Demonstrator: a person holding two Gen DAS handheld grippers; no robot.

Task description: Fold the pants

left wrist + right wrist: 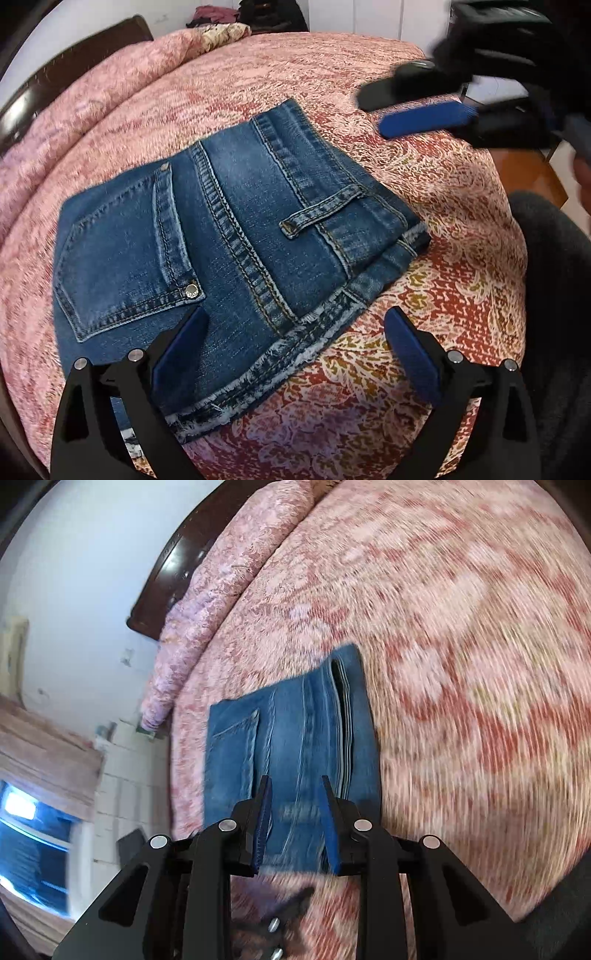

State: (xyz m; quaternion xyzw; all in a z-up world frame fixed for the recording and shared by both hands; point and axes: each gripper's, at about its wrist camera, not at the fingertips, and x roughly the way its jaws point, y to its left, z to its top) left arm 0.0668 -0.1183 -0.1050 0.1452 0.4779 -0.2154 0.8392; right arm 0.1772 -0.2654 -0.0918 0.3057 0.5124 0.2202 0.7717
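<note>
Blue jeans [221, 236] lie folded into a compact stack on the bed, back pocket and belt loop up, frayed hems along the near edge. My left gripper [295, 321] is open and empty, hovering just above the near edge of the jeans. My right gripper [373, 110] shows in the left wrist view at the upper right, raised above the bed and clear of the jeans. In the blurred right wrist view the jeans [291, 734] lie below my right gripper [295, 786], whose fingers are apart and hold nothing.
The bed is covered by a pink and red patterned spread [424, 206]. A dark wooden headboard [55, 77] runs along the far left. Clothes [221, 14] are piled beyond the bed. A dark sleeve [554, 295] is at the right.
</note>
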